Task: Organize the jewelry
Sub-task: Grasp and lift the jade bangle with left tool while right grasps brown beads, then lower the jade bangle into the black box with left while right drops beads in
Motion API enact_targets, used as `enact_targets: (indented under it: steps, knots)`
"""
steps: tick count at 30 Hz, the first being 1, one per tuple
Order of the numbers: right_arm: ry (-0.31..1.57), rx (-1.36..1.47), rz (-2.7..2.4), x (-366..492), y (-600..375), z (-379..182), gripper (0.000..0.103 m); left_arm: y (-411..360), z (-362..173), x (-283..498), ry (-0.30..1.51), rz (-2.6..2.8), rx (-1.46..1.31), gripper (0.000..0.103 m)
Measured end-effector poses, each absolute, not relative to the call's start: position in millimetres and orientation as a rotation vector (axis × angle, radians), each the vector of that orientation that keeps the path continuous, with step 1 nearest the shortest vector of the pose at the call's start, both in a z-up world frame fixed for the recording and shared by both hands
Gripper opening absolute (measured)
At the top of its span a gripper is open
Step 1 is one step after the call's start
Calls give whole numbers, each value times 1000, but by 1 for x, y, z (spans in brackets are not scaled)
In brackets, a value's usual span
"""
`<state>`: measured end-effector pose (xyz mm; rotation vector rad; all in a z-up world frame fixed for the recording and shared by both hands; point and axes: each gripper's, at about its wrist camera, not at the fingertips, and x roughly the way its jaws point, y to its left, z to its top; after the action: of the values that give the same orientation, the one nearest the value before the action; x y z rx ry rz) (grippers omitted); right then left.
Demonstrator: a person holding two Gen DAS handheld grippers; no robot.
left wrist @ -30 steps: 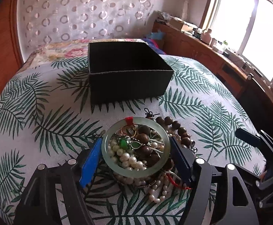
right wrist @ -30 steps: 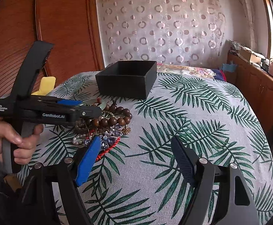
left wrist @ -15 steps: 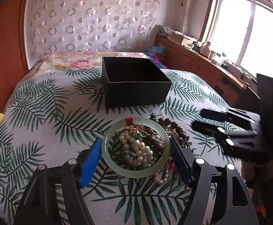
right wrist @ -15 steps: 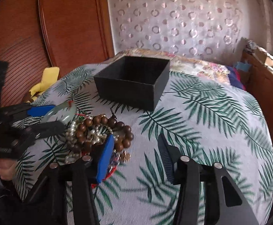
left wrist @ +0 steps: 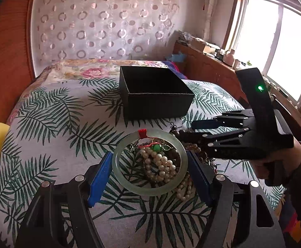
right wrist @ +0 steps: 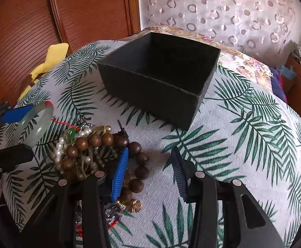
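Observation:
My left gripper (left wrist: pixel 149 165) is shut on a pale green jade bangle (left wrist: pixel 121 177) with a red thread and holds it above the jewelry pile. The bangle also shows in the right wrist view (right wrist: pixel 36 126), lifted off the cloth. The pile holds pearl strands (left wrist: pixel 160 165) and a brown wooden bead bracelet (right wrist: pixel 100 142). My right gripper (right wrist: pixel 150 169) is open, low over the right edge of the pile, its left finger (right wrist: pixel 120 175) against the wooden beads. An empty black box (left wrist: pixel 154 95) stands behind the pile and shows in the right wrist view (right wrist: pixel 160 95).
The table has a palm-leaf cloth (left wrist: pixel 47 128). A yellow cloth (right wrist: pixel 47 62) lies at its left edge. A wooden wall panel (right wrist: pixel 26 31) stands at the left; a cabinet and window (left wrist: pixel 274 51) at the right.
My left gripper has lifted the bangle off the pile and drawn back. My right gripper has moved forward and down to the wooden beads, with its jaws narrower.

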<state>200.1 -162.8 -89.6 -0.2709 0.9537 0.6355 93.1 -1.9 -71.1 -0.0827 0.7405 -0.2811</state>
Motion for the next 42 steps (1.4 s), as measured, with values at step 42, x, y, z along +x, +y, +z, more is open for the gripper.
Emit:
enact_targets:
  steps: [42]
  knots:
    - [597, -232, 580, 240, -182, 50, 15, -10, -28, 144, 663, -247, -4, 69]
